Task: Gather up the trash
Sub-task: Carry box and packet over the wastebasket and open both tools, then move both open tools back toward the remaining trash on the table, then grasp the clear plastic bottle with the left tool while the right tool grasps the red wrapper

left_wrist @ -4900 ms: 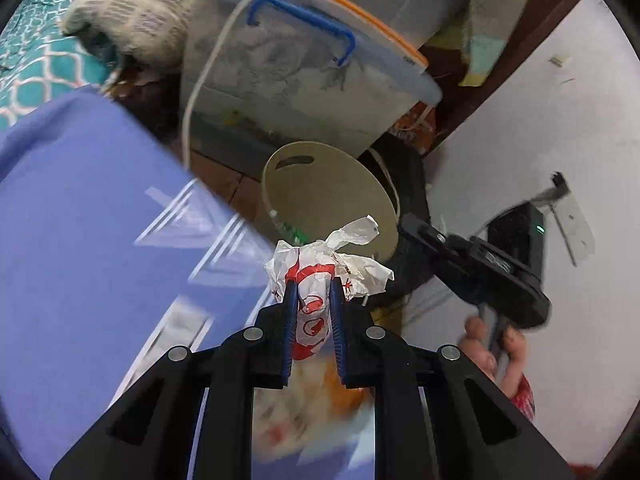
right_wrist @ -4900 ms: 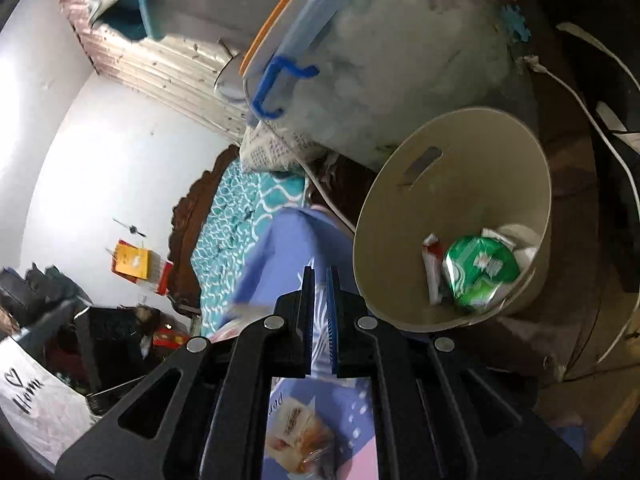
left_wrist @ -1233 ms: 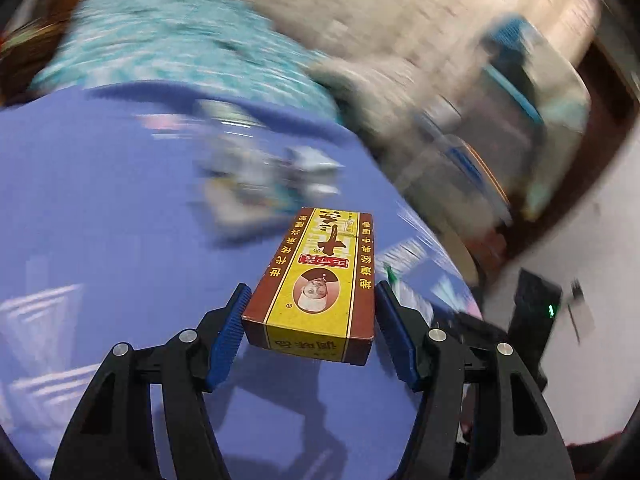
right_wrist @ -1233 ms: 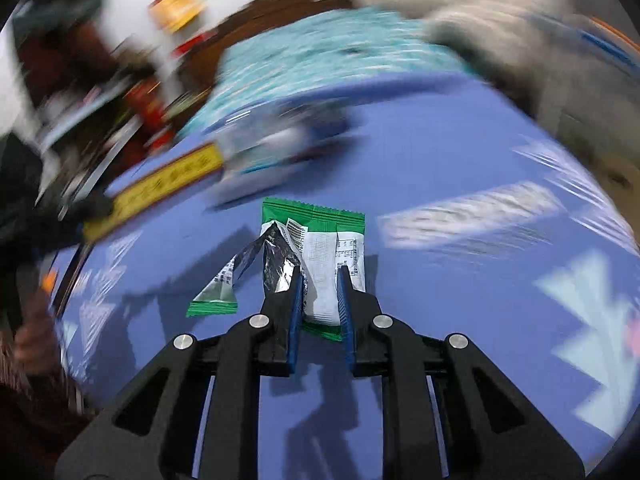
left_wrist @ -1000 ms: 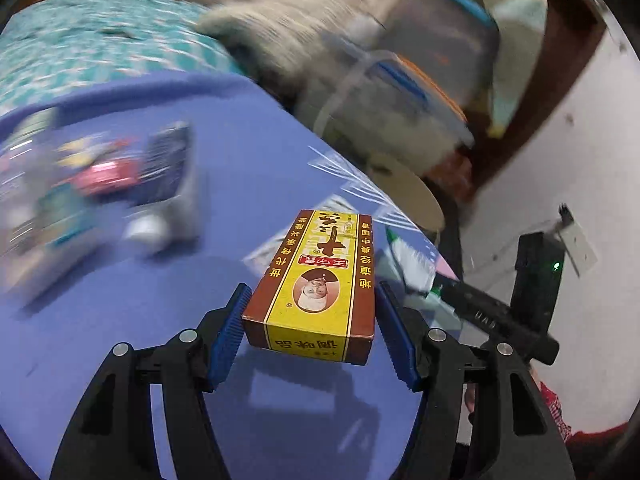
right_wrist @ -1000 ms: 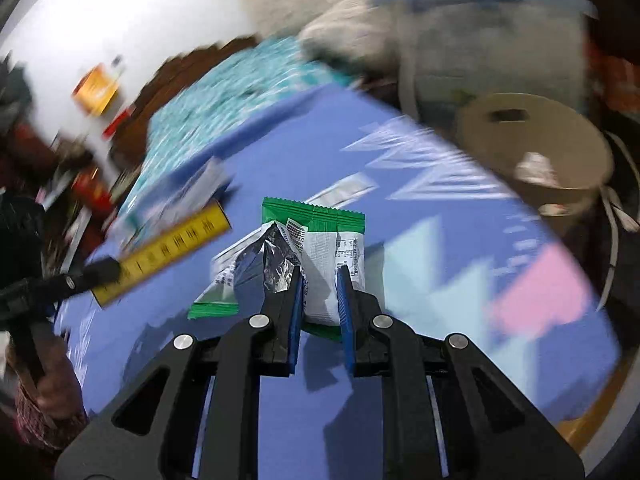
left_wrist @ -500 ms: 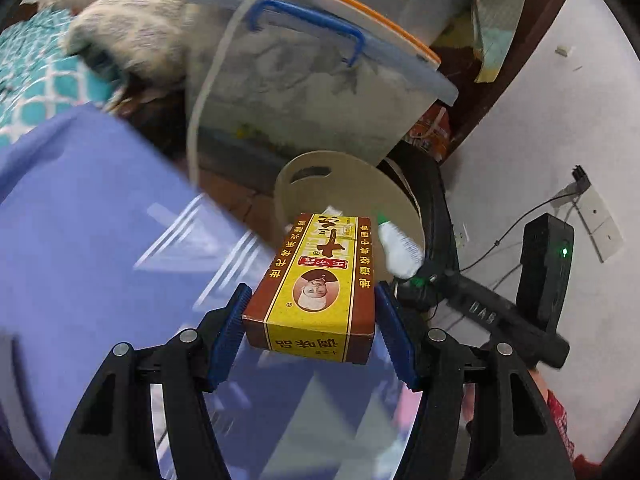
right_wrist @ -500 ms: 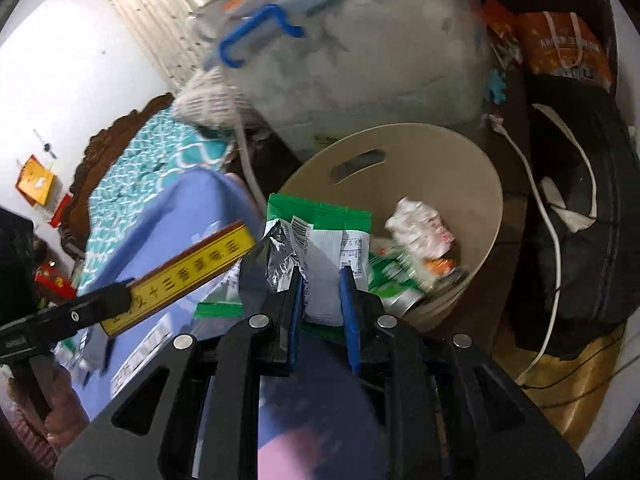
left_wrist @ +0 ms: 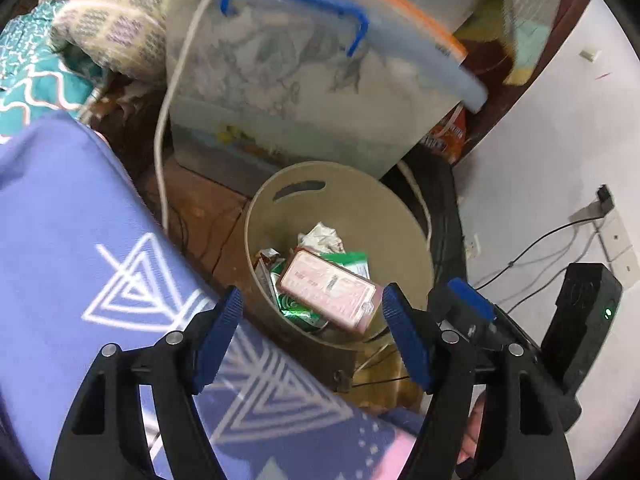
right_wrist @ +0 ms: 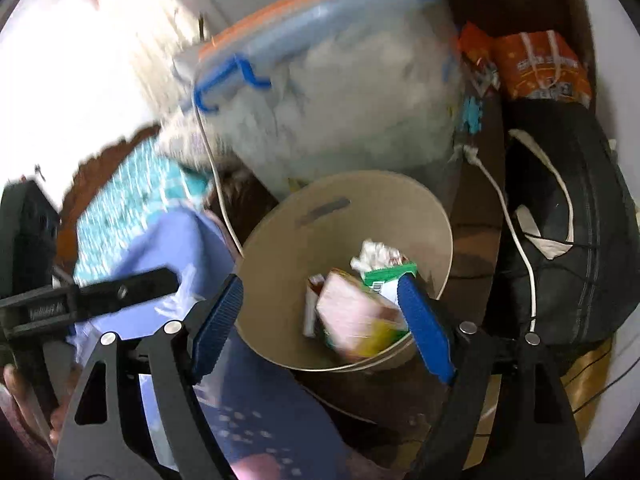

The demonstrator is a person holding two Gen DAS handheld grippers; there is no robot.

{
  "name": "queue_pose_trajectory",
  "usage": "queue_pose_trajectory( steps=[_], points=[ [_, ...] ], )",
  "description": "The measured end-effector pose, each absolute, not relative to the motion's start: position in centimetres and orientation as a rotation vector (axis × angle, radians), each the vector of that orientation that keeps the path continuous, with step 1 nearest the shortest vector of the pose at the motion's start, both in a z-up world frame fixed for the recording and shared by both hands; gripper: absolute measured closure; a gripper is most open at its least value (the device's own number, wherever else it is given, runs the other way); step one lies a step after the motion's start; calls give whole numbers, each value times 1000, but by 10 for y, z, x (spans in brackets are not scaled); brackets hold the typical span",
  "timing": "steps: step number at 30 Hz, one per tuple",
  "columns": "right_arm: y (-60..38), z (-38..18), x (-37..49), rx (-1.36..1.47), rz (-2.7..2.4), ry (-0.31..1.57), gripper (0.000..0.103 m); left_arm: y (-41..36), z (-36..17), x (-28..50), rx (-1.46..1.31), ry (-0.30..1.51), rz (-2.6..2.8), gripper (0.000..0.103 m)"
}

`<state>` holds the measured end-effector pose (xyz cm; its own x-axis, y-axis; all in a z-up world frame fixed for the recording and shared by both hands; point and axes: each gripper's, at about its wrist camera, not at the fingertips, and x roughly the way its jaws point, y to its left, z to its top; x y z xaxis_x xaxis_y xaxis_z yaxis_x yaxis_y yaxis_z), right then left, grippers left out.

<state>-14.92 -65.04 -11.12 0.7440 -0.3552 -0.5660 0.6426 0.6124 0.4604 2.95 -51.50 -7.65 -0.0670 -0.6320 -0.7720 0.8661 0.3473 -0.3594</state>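
A beige round trash bin (left_wrist: 360, 200) stands on the floor past the edge of the purple cloth (left_wrist: 72, 240). Inside it lie the box (left_wrist: 328, 290), pink side up, a green wrapper (left_wrist: 352, 264) and crumpled white paper (left_wrist: 320, 236). My left gripper (left_wrist: 310, 332) is open and empty just above the bin's near rim. In the right wrist view the bin (right_wrist: 400, 200) holds the blurred box (right_wrist: 352, 320) and green wrapper (right_wrist: 390, 276). My right gripper (right_wrist: 320, 324) is open and empty over the bin.
A clear storage tub with blue handle (left_wrist: 292, 92) stands behind the bin. A black bag (right_wrist: 568, 240) lies to its right, with white cords (right_wrist: 516, 232). A patterned pillow (left_wrist: 108, 28) and teal bedding (left_wrist: 24, 76) are far left. The white wall (left_wrist: 560, 140) is right.
Both grippers have opened over the bin. The box has dropped from the left gripper and the green wrapper from the right; both now lie in the bin.
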Motion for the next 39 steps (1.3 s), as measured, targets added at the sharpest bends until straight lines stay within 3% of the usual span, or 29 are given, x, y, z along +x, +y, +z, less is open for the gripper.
queue_pose_trajectory(
  steps=[6,11,13,15,17,21,26,28,29,39],
  points=[
    [-599,-91,-115,724,-439,427,27,-410,-37,26,221,903,-1245,34],
    [-524,-93,-44,681,-238,521,27,-286,-27,55,136,841,-1098,34],
    [-489,-95,-14,649,-164,561,27,-247,-21,75,126,811,-963,30],
    [-458,-94,14,615,-106,592,27,-207,-16,104,149,775,-725,15],
    [-430,-92,40,585,-64,614,27,-170,-16,145,178,765,-457,14],
    [-377,-68,94,466,36,631,27,-134,-42,229,177,925,-250,9],
    [-331,-61,194,270,119,815,30,-162,-91,273,247,1175,-389,9],
    [-325,-73,227,238,137,913,33,-161,-104,280,259,1210,-367,25],
    [-326,-79,237,234,142,949,33,-156,-111,281,239,1244,-382,42],
    [-312,-125,297,200,182,1206,31,-47,-107,225,-42,1197,-454,44]
  ],
)
